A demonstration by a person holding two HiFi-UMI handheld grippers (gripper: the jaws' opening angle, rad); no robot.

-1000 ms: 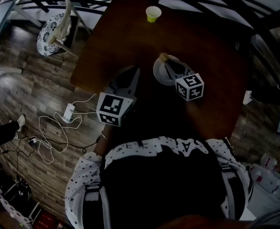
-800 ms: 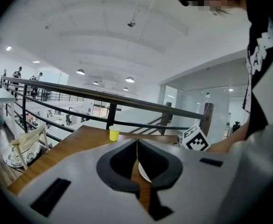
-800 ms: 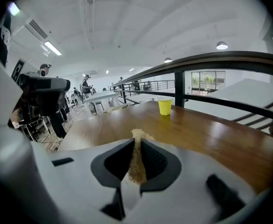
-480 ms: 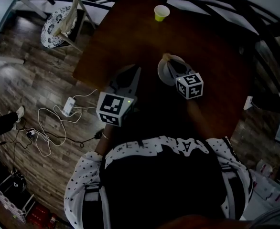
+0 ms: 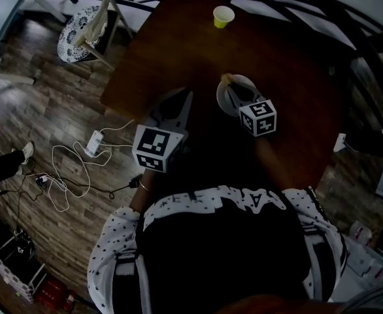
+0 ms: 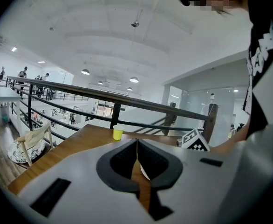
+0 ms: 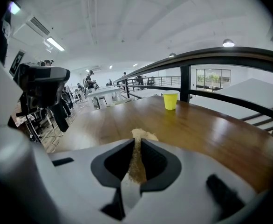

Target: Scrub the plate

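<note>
1. Grips a tan scrub pad [image 7: 143, 135] in the right tool [image 7: 137, 143], with the jaws pinched tight on it and the pad's frayed end poking out past the tips.
2. Holds that pad at the far-left rim of the white plate [image 5: 222, 99] in the head view. Cannot tell whether it is pressing on the plate or sitting just above it, since the right tool view shows only pad and wood ahead.
3. Finds the plate lying flat near the middle of the dark wooden worktop [image 5: 172, 51], with a yellow paper cup [image 5: 223, 16] well apart from it toward the far edge.
4. Rests the left tool [image 6: 136, 143] over the near-left part of the worktop, beside the plate but apart from it. Shows the jaws pressed together on nothing, with only a strip of wood and a sliver of plate in the slit below the tips.
5. Looks like the scrubbing step itself, with pad in hand and at the plate. No foam, water or dirt to be made out, so cannot judge how far along.
6. Next, probably: lay the pad flat on the plate's face and work it across in short strokes or circles.
7. Nothing pins the plate, so go light, or bring the left tool to steady the rim, lest it slide on the smooth wood.
</note>
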